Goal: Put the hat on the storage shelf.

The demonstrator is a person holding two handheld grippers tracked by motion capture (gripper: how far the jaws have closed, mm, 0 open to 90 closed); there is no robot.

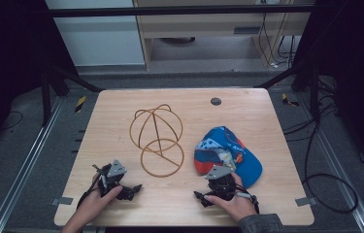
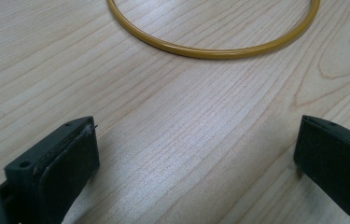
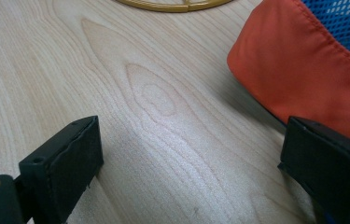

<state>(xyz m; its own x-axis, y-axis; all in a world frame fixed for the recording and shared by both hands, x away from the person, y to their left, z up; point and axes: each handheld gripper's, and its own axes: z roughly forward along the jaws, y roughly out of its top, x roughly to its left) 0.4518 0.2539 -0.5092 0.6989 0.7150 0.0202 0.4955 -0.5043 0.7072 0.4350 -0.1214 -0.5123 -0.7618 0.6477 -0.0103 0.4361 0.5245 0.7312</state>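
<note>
Wooden table [image 1: 121, 104] bears both grippers with jaws wide and empty, the cap [image 1: 228, 153] just beyond the right gripper [image 1: 204, 198] and the wire stand [image 1: 157, 138] ahead of the left gripper [image 1: 130, 191]; judged a start, the right must reach the cap's brim.

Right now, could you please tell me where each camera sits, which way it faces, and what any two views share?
High view: above the person's side, looking forward and down on the table, wire cap stand and cap; both hands and each hand-held gripper, left and right.
Left gripper view: on the left hand-held gripper, low over the wood, facing the stand's ring; open jaws.
Right gripper view: on the right hand-held gripper, facing the cap's orange brim; open jaws.
Shared: both gripper views catch the stand's ring.
</note>
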